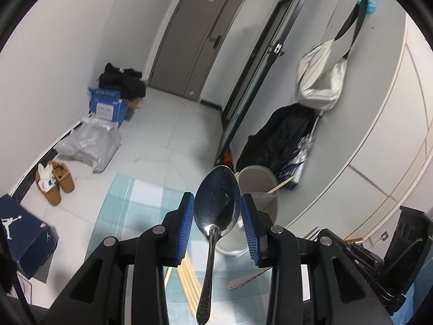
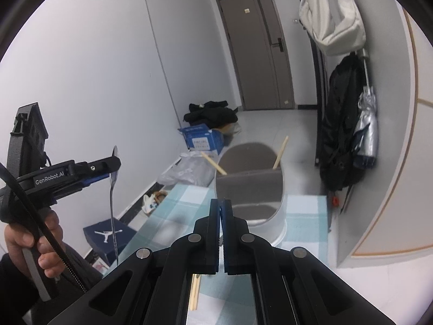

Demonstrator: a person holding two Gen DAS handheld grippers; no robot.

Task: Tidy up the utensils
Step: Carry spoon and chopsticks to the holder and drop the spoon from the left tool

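A metal spoon (image 1: 216, 211) hangs bowl-up between the blue pads (image 1: 186, 227) of my left gripper (image 1: 217, 203), handle pointing down; the pads stand a little apart on either side of the bowl. In the right wrist view the left gripper (image 2: 115, 166) holds the spoon (image 2: 112, 197) upright in the air at left. My right gripper (image 2: 221, 208) is shut and empty above the blue checked cloth (image 2: 173, 216). A white utensil holder (image 2: 250, 189) with two wooden chopsticks (image 2: 280, 153) stands ahead; it also shows in the left wrist view (image 1: 259, 189). More chopsticks (image 1: 188, 279) and a patterned utensil handle (image 1: 243, 279) lie on the cloth.
On the floor at left are a dark shoe box (image 1: 24, 233), brown shoes (image 1: 58, 181), a plastic bag (image 1: 89, 146) and a blue carton (image 1: 107, 107). A white bag (image 2: 331, 13), black jacket (image 2: 342, 135) and umbrella (image 2: 366, 130) hang on the right wall.
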